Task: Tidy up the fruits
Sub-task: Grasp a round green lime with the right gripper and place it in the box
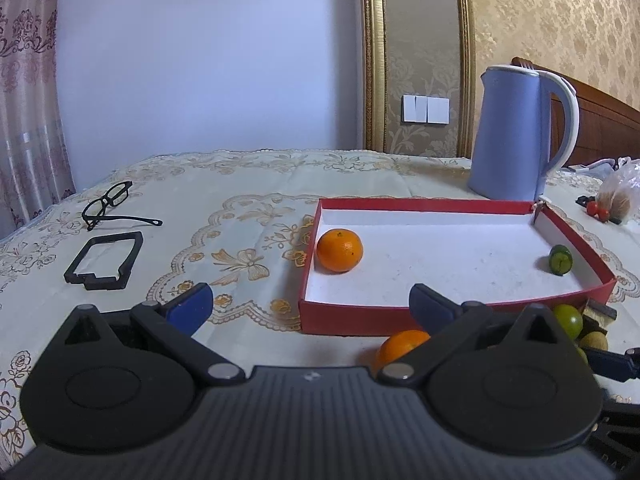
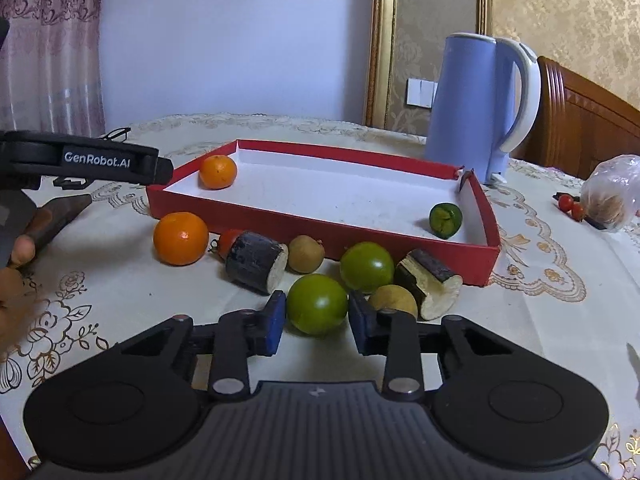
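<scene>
On the left gripper (image 2: 80, 160) (jaws wide, empty), "GenRobot.AI"; right gripper (image 2: 318, 322) straddles a green fruit (image 2: 317, 304).

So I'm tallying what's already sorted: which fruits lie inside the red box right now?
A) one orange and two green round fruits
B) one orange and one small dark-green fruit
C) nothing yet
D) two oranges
B: the red box holds one orange in its far left corner and a small dark-green fruit by its right wall; the rest lie outside.
</scene>
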`<state>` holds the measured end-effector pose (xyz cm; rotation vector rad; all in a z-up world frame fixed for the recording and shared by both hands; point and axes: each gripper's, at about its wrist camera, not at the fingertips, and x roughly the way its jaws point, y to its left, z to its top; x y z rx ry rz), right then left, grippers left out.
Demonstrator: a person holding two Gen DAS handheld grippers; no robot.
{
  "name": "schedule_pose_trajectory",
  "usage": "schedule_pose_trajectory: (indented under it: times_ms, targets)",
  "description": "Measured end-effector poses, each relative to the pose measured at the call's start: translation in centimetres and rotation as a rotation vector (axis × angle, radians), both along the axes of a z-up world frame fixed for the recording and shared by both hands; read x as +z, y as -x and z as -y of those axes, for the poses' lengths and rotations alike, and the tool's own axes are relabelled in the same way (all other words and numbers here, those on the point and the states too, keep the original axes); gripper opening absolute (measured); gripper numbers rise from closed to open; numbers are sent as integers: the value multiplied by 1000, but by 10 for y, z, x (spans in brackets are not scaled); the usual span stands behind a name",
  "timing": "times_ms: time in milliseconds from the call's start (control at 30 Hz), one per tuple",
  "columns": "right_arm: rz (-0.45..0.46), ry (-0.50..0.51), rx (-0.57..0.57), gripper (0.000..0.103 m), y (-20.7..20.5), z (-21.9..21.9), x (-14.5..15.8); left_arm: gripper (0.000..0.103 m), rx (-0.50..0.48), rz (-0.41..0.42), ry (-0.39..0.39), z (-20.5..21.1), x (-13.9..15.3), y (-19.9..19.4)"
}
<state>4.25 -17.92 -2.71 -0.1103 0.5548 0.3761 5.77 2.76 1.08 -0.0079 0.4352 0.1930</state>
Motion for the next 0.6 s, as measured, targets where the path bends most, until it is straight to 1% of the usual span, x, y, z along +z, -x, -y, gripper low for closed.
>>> schedule_pose_trajectory:
  times_ms: [233,400,500,600]
  targets:
    - [9,-10,7,32,4,-1,2,103,-12,-1,5,0,0,2]
    - [42,-23,5,32,8,2,12,103,-18,-9,18,-1,-1,6]
    - [60,-32,-3,32,5,6,18,103,-32,-12,29,0,-2,11]
    - [76,-25,-16,32,0,8,23,103,-45,-15,24,2,-4,16]
